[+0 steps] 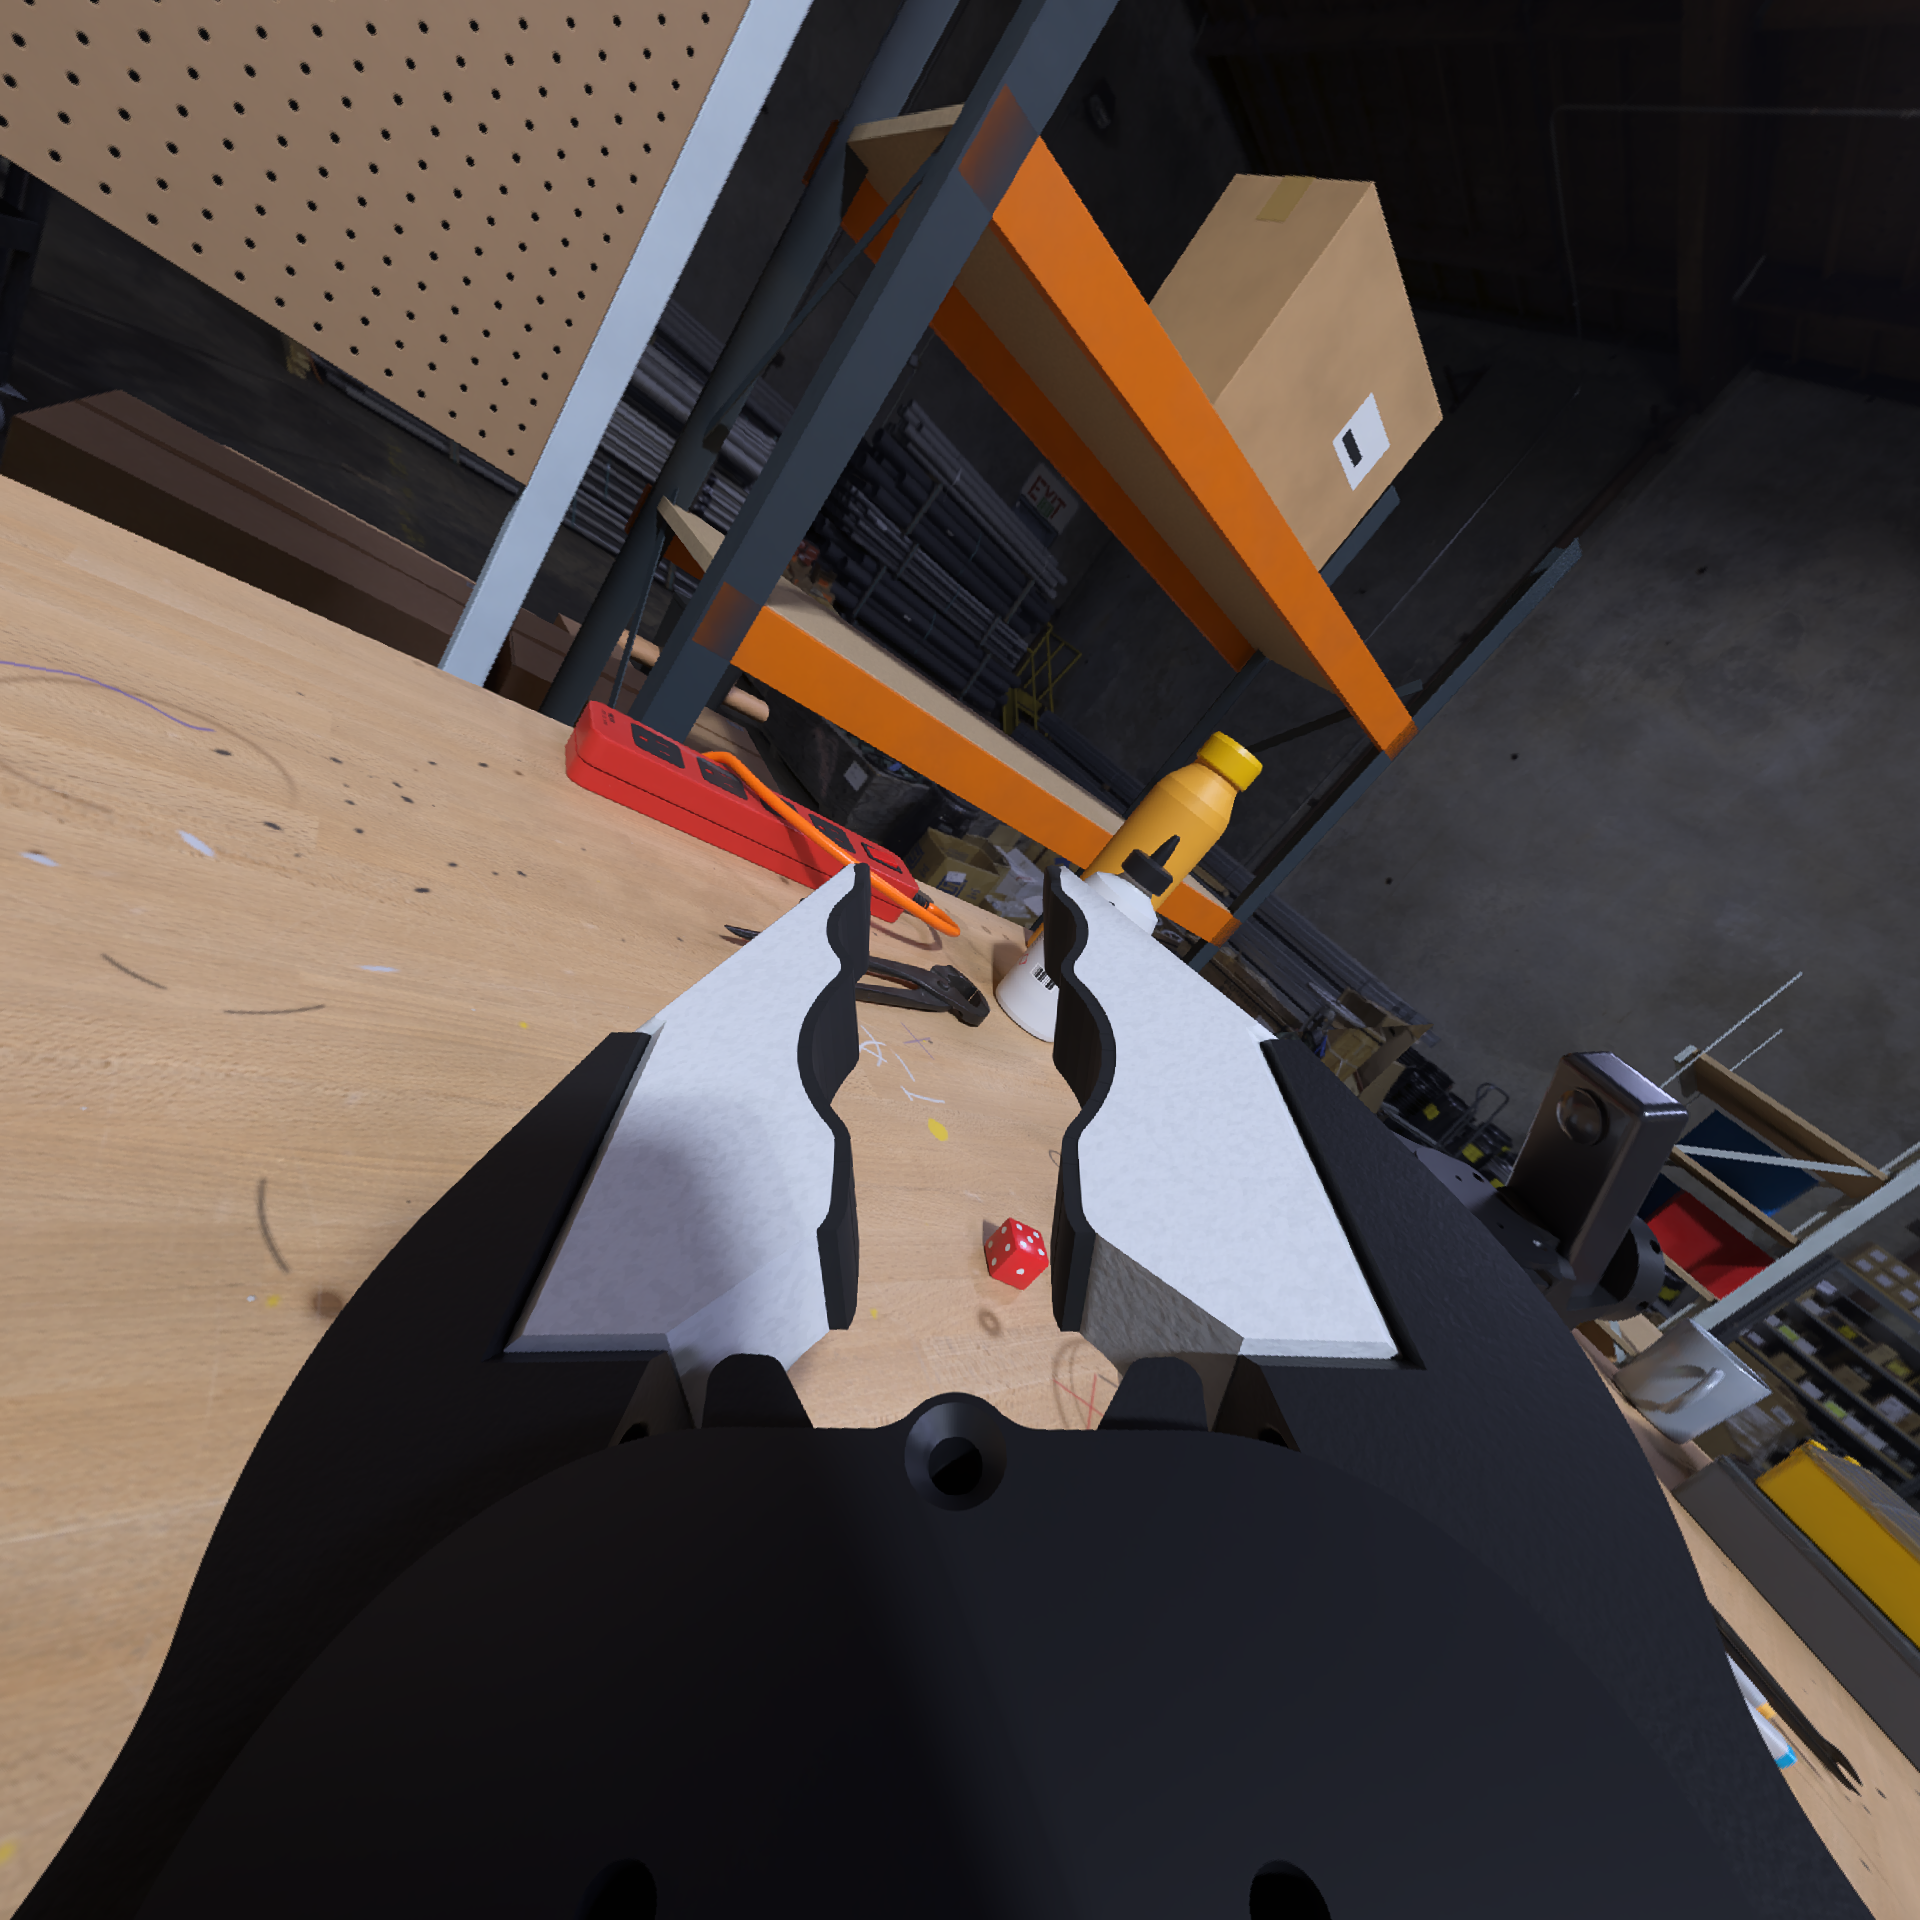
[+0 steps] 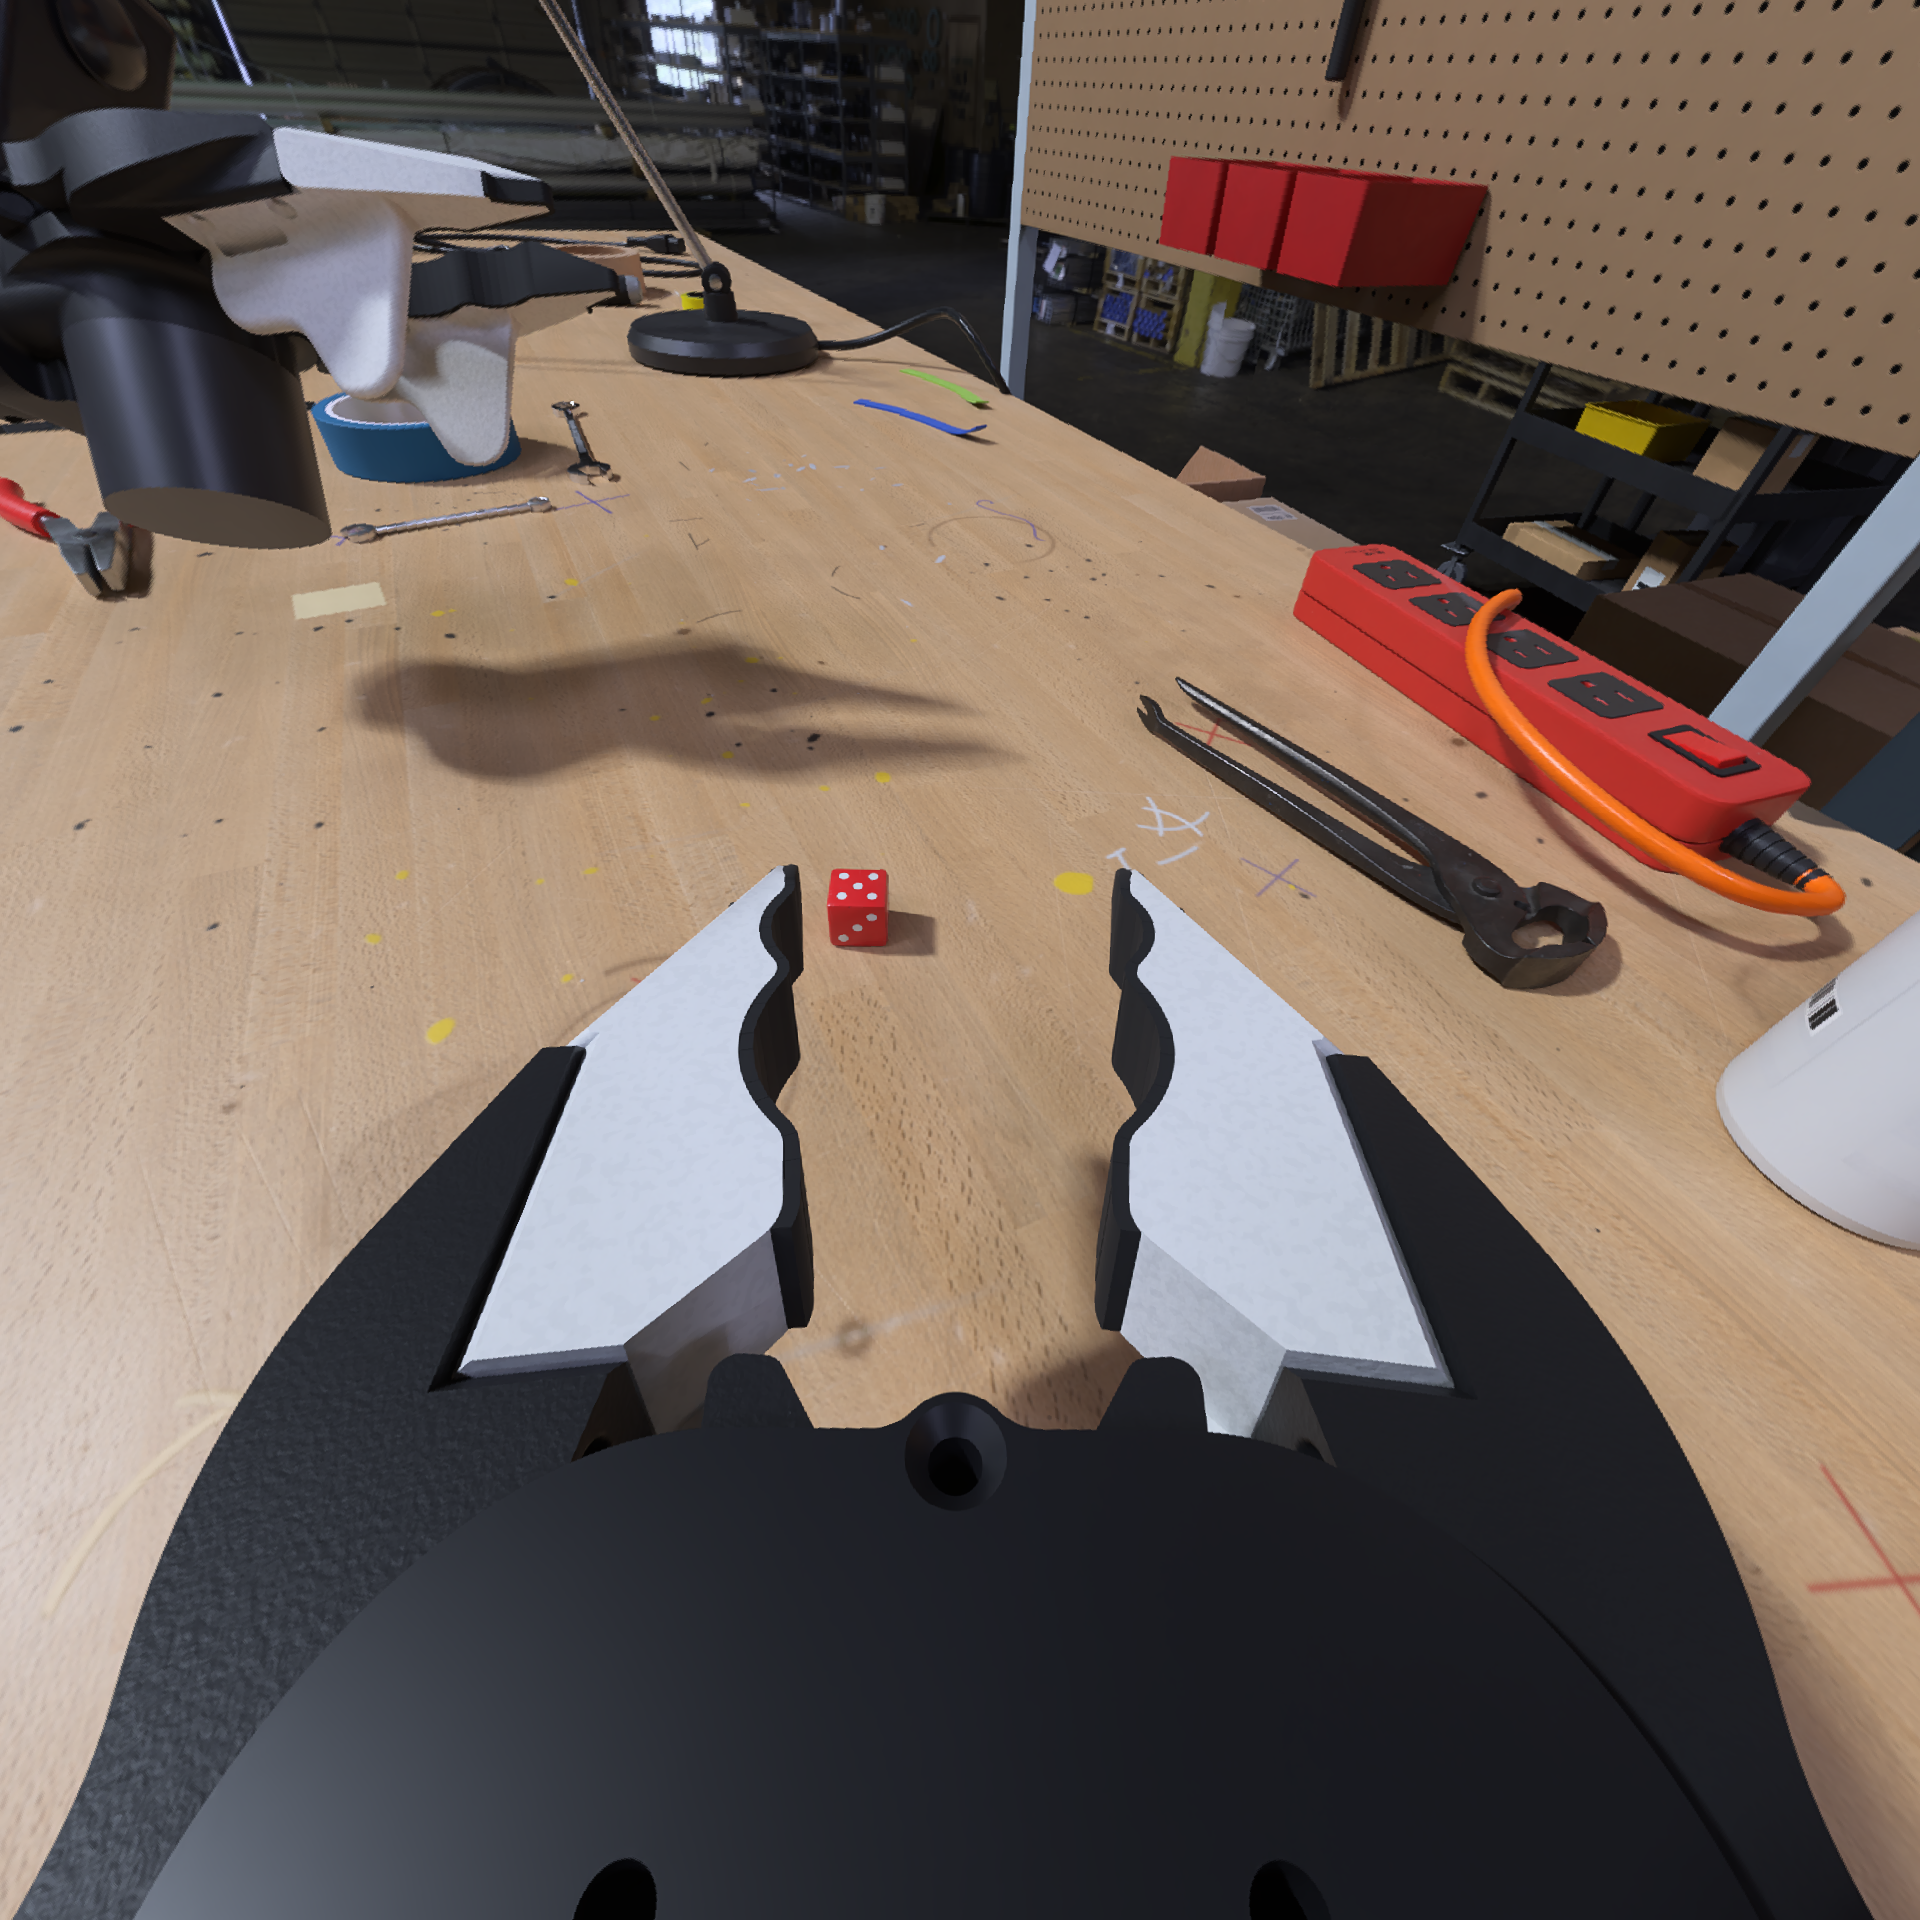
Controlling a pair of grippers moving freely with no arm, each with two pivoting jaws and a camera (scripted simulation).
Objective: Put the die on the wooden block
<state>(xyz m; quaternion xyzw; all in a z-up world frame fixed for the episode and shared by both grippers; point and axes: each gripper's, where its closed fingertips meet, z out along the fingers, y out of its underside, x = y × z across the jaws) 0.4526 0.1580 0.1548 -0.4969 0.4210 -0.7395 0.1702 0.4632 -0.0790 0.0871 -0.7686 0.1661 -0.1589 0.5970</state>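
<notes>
The red die [image 2: 858,907] with white pips lies on the wooden workbench [image 2: 312,1091]. In the right wrist view it sits just beyond my right gripper's [image 2: 956,883] left fingertip, inside the line of the gap. The right gripper is open wide, empty, and low over the bench. My left gripper [image 1: 956,883] is open and empty. In its own view the die [image 1: 1016,1252] shows through the gap, close to the right finger. The left gripper also shows in the right wrist view [image 2: 364,291], hovering far left above the bench. I see no wooden block in either view.
Black pincers [image 2: 1382,831], a red power strip [image 2: 1538,665] with an orange cable and a white container [image 2: 1829,1101] lie right of the die. A blue tape roll [image 2: 405,447], wrenches [image 2: 447,516] and a lamp base [image 2: 722,338] are far left. A yellow bottle [image 1: 1184,810] stands near the edge.
</notes>
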